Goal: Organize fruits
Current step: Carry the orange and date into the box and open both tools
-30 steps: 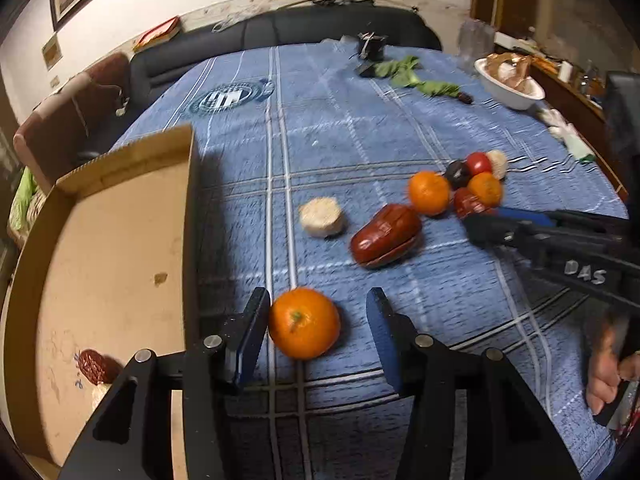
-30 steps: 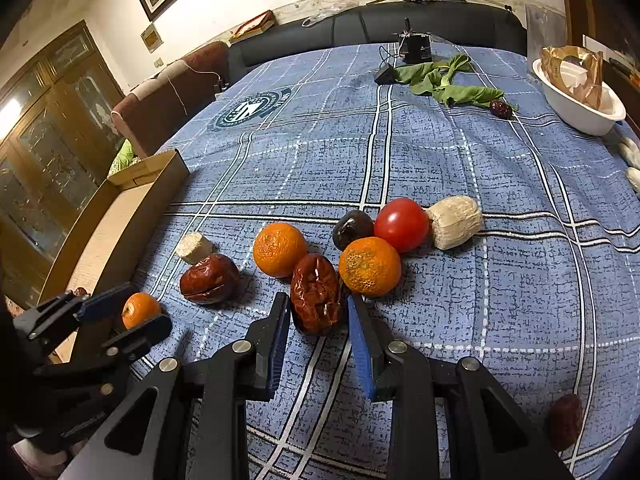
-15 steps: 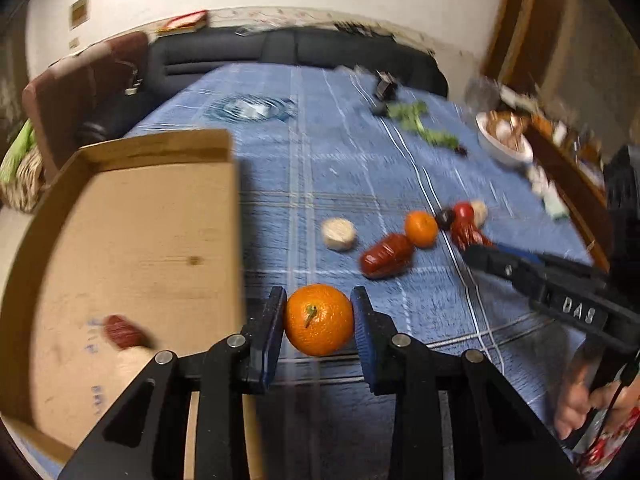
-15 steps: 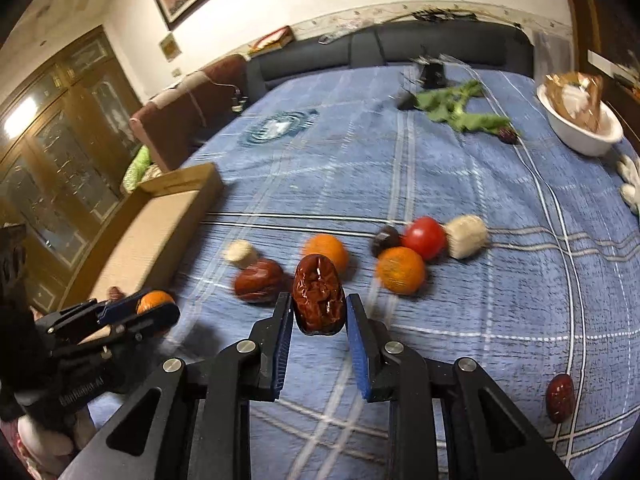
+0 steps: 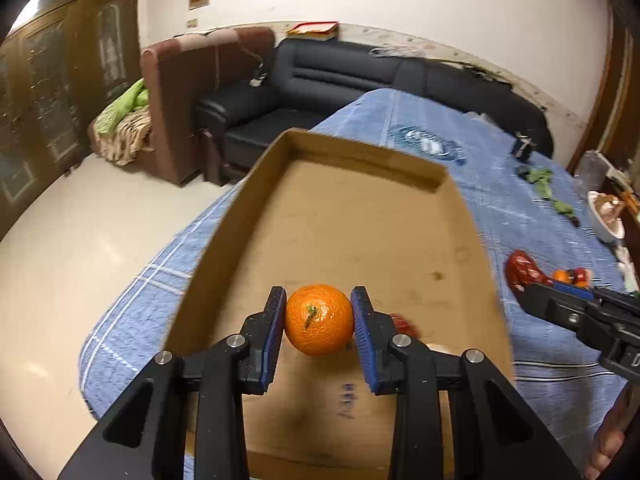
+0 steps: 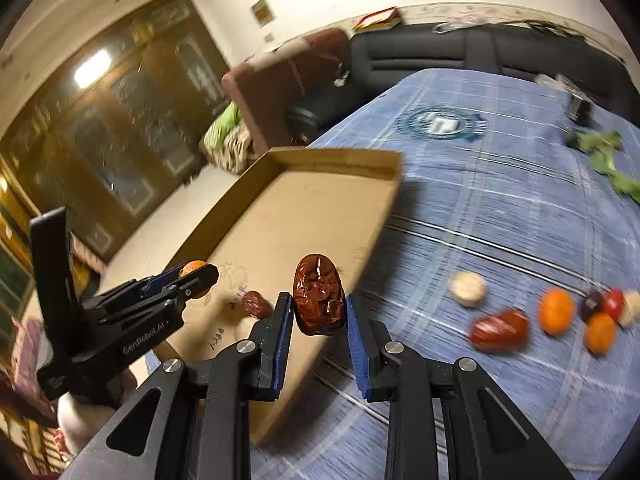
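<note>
While one red date (image 6: 256, 305) already lies in the cardboard box (image 5: 362, 162), the left gripper (image 5: 319, 320) clamps an orange (image 5: 319, 319) at lower centre and the right gripper (image 6: 316, 312) clamps a date (image 6: 319, 295); several fruits (image 6: 556, 316) wait on the cloth at the right.

Three oranges (image 5: 319, 320) (image 6: 556, 312) (image 6: 599, 334), three red dates (image 6: 319, 294) (image 6: 256, 304) (image 6: 500, 330) (one boxed), one tomato (image 6: 614, 303), two pale lumps (image 6: 468, 289) (image 6: 631, 307), one cardboard box (image 6: 320, 158)

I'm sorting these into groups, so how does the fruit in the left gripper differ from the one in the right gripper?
The orange in the left gripper is round, smooth and bright, with a small stem. The date in the right gripper is oval, wrinkled, dark red-brown and narrower. Both are clamped between blue pads, off the table, at the cardboard box.
</note>
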The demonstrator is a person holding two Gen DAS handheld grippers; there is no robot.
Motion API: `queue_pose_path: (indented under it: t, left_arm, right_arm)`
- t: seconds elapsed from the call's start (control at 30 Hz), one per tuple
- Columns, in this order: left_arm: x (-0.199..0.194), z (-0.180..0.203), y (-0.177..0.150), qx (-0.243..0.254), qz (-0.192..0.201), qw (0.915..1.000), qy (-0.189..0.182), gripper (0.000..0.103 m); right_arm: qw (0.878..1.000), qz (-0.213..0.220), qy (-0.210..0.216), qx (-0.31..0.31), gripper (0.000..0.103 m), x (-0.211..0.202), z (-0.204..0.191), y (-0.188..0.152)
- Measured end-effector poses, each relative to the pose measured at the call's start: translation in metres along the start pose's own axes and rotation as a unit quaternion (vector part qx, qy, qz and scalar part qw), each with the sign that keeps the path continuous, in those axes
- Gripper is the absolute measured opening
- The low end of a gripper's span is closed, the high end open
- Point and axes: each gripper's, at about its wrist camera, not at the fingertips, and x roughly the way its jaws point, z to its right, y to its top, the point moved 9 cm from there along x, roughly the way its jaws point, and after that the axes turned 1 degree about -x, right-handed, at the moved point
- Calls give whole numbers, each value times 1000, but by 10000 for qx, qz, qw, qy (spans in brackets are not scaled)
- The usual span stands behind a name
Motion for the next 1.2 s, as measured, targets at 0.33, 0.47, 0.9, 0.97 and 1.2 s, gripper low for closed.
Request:
queue_pose_path:
  t: [0.33, 0.47, 0.9, 0.97, 1.2]
  left_arm:
    - [16, -22, -11, -140, -220, 9996, 65, 33]
    - [17, -18, -12, -191, -247, 9995, -82, 38]
    - [-19, -21, 1, -425, 154, 9989, -78, 59]
    - [-29, -21, 5, -536, 278, 9981, -88, 60]
    - [-50, 2, 10, -530, 452, 9971, -316, 66]
  right_arm:
    - [9976, -642, -119, -245, 30, 73, -23, -6]
    - [9971, -659, -226, -313, 31, 80, -27, -7]
    - [9987, -458, -148, -189, 33, 60, -28, 0]
    - [9993, -320, -139, -149, 34, 46, -25, 2]
    - [9991, 109, -404, 92, 36, -16, 18, -12]
